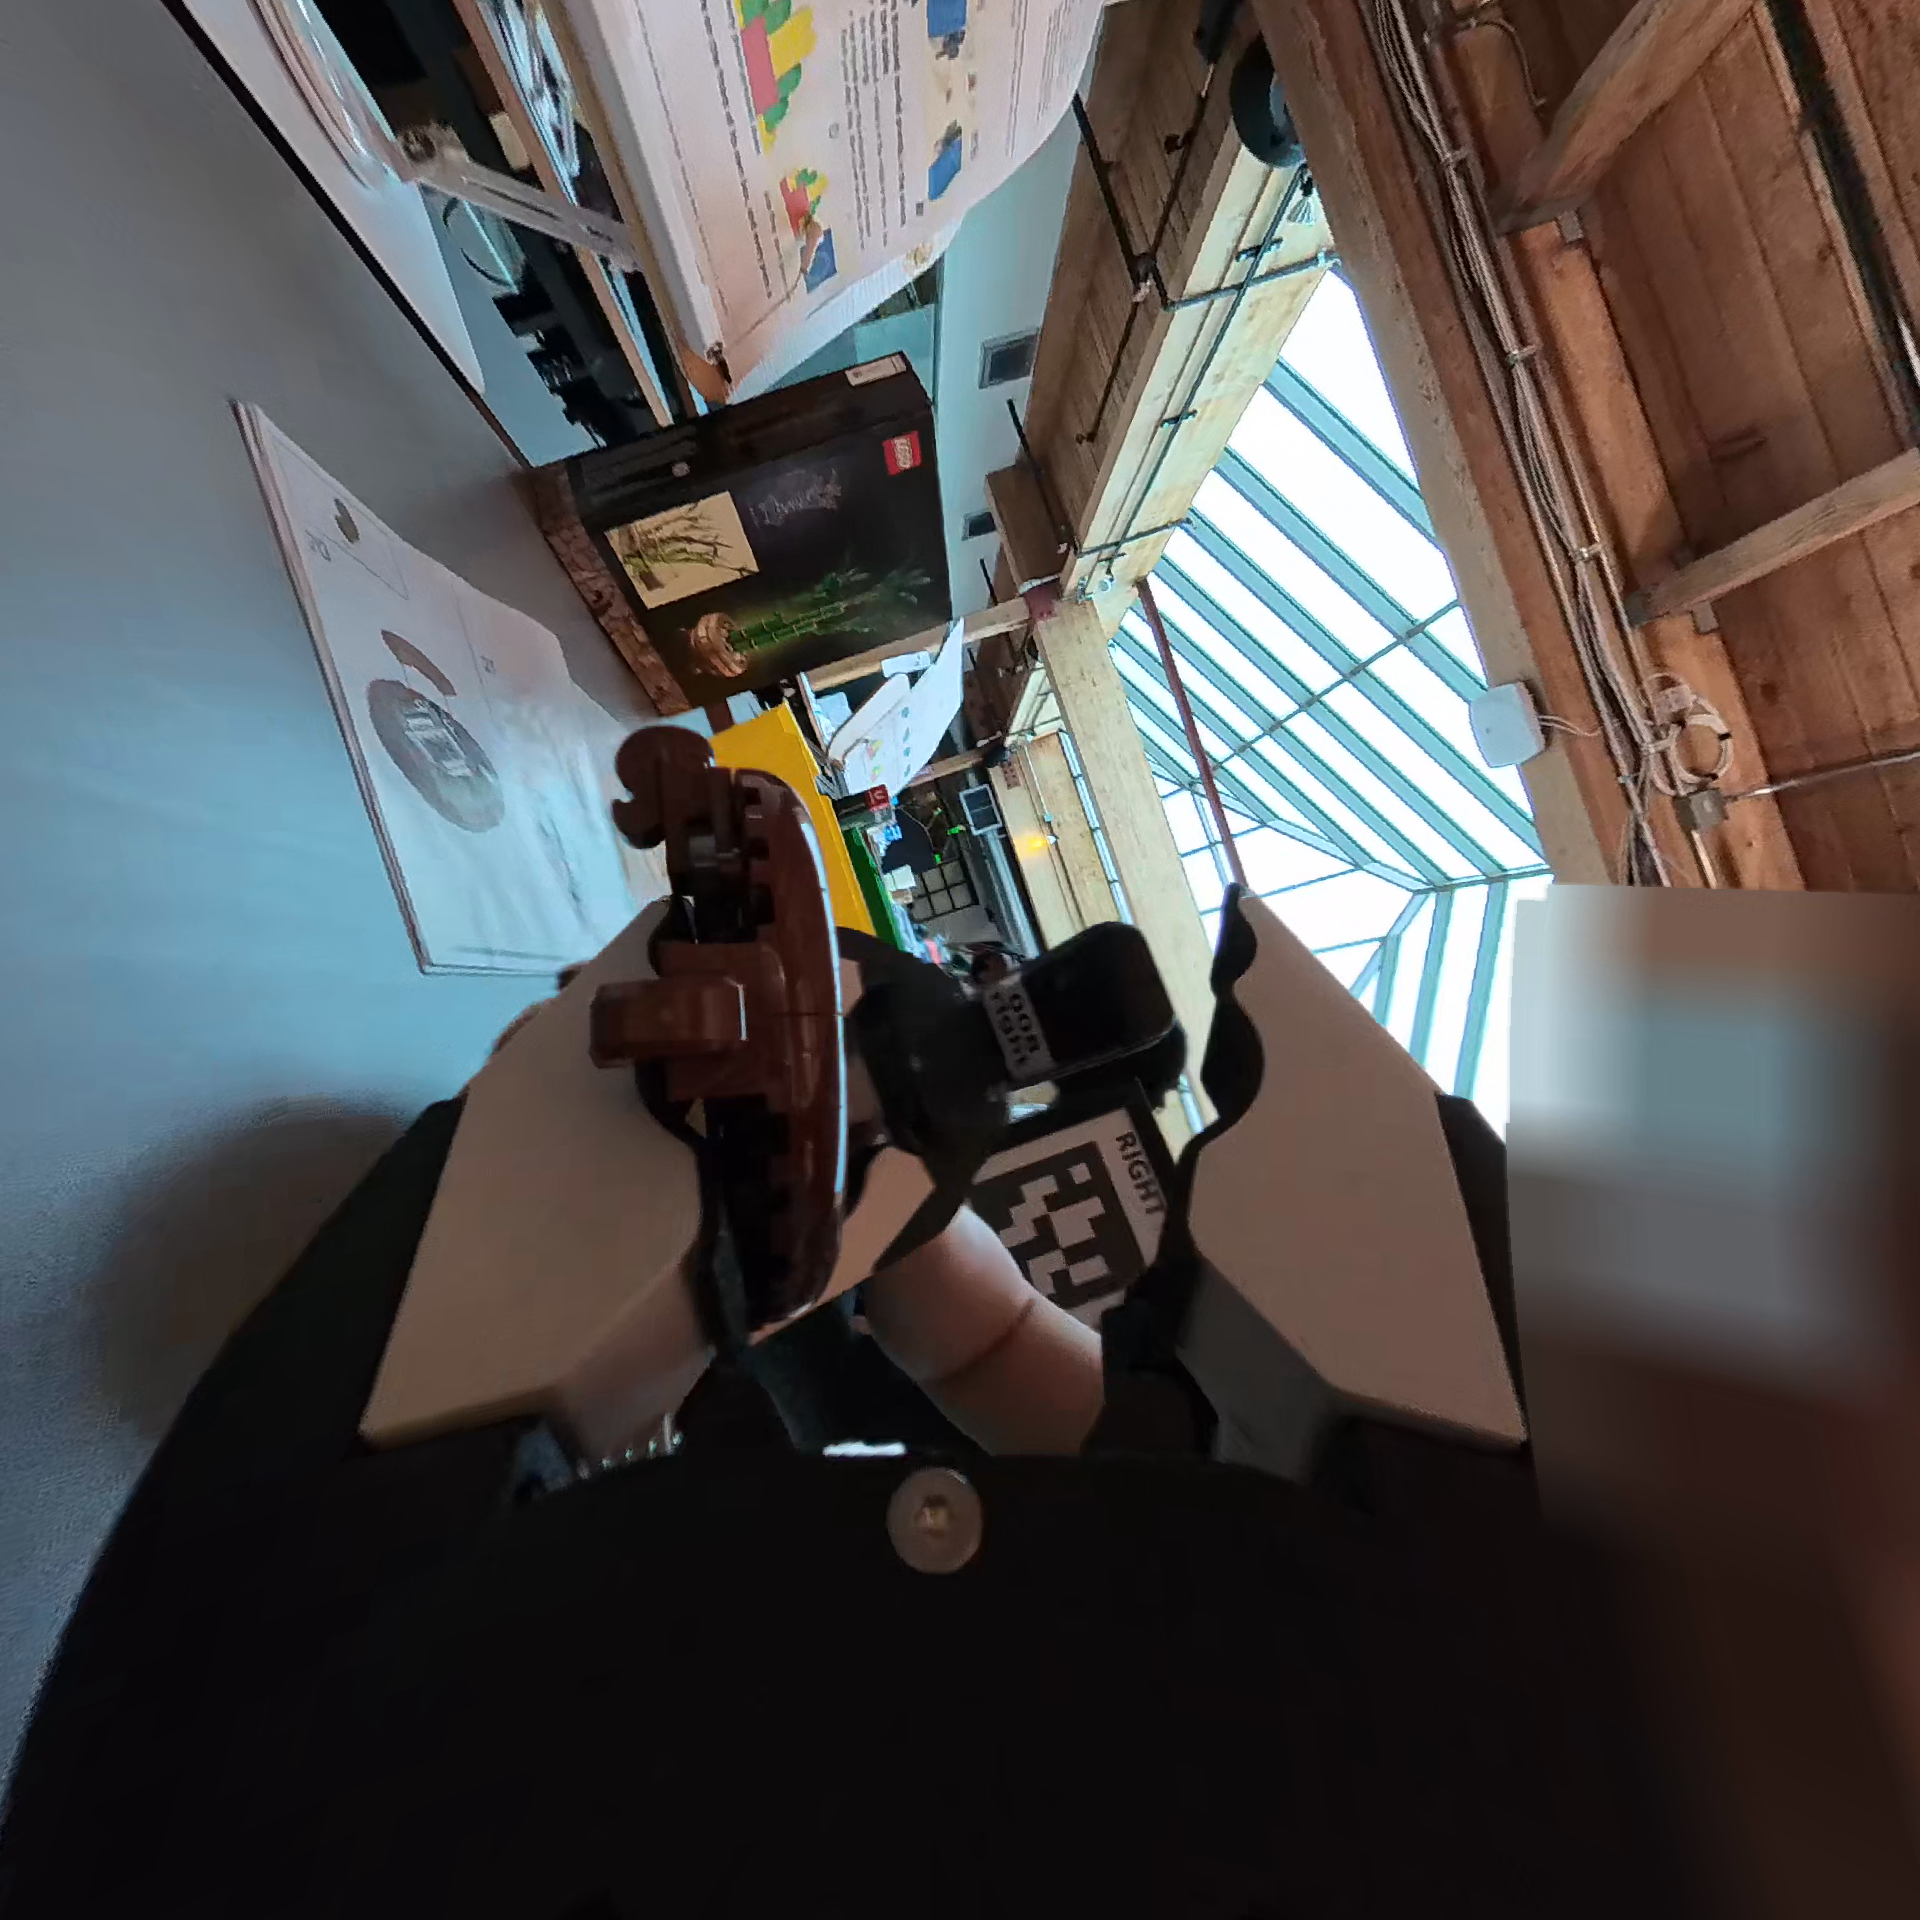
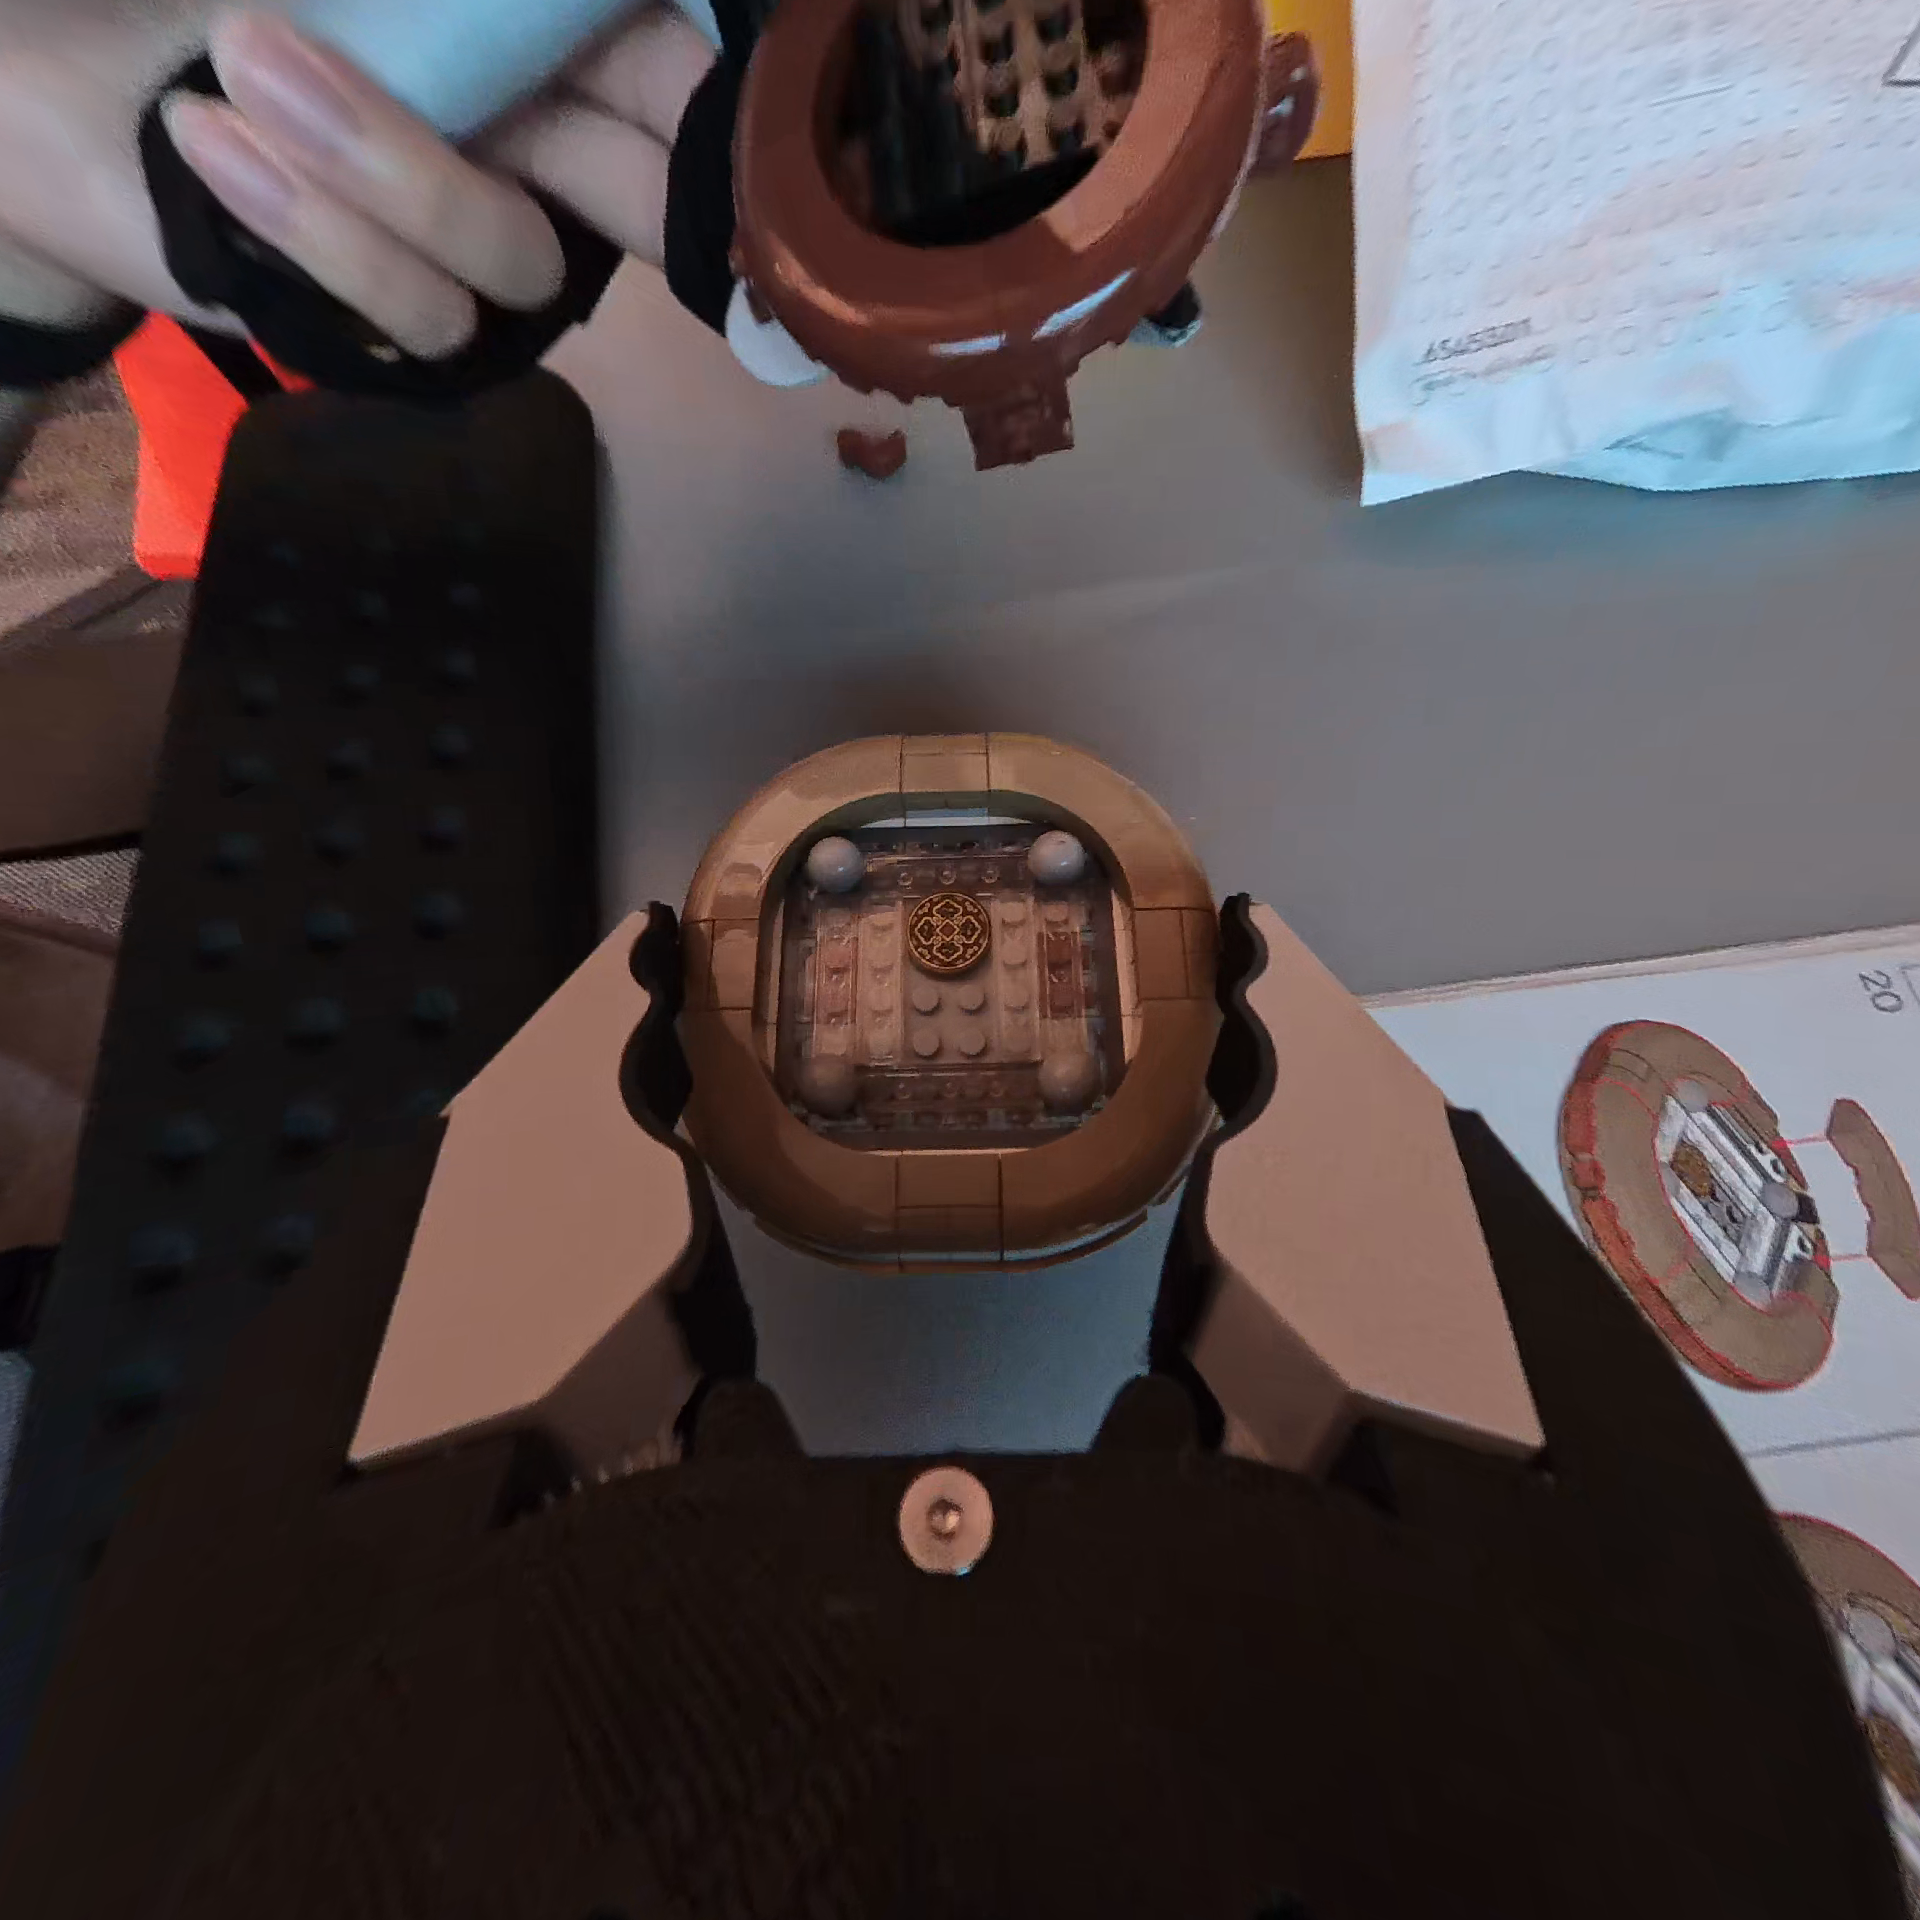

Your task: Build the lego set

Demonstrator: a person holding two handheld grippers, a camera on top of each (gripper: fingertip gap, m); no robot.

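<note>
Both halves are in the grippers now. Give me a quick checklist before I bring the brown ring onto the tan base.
1. Right gripper grip on the tan base: ok, fingers press both its sides.
2. Left gripper grip on the brown ring: cannot tell; the ring lies against one finger, the other stands clear of it.
3. Base top free of loose pieces: ok, only four grey balls and the round patterned tile sit inside.
4. Ring lined up over the base: not ok, it is tilted and off toward the far side.
5. Small brown piece on the table: ok, clear of both.
6. Instruction booklet visible: ok.
</note>
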